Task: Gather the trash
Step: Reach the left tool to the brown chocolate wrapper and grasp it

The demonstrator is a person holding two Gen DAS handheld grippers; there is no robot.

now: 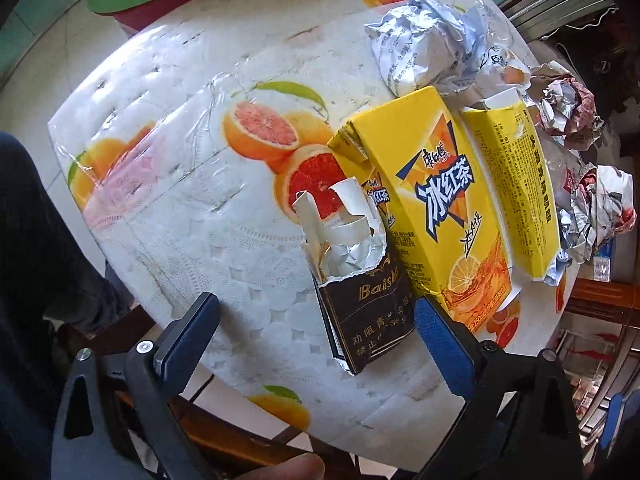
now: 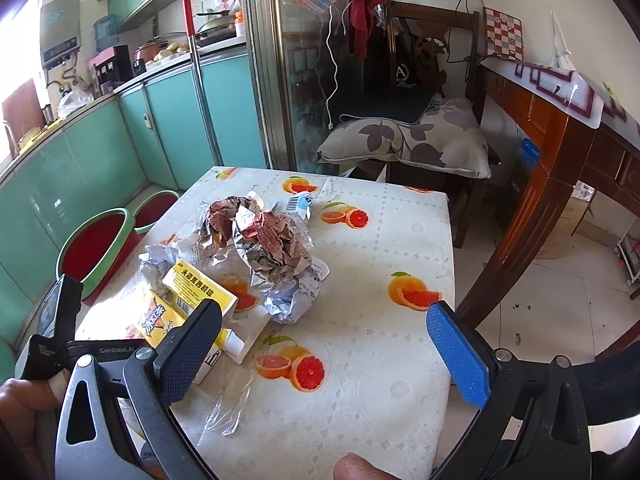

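Left gripper [image 1: 316,320] hangs wide open over the cigarette pack [image 1: 360,300] beside the tea carton [image 1: 436,208]; right gripper [image 2: 320,340] gapes, empty.

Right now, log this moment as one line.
left claw: open, above torn black cigarette pack | right claw: open, empty | crumpled paper wads: on table

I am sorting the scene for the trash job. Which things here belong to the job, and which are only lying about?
For the job:
- cigarette pack
- yellow tea carton
- second yellow box
- crumpled paper wads
- red bin with green rim
- left gripper, open
- right gripper, open

Just lying about:
- table
- chair cushion
- wooden desk
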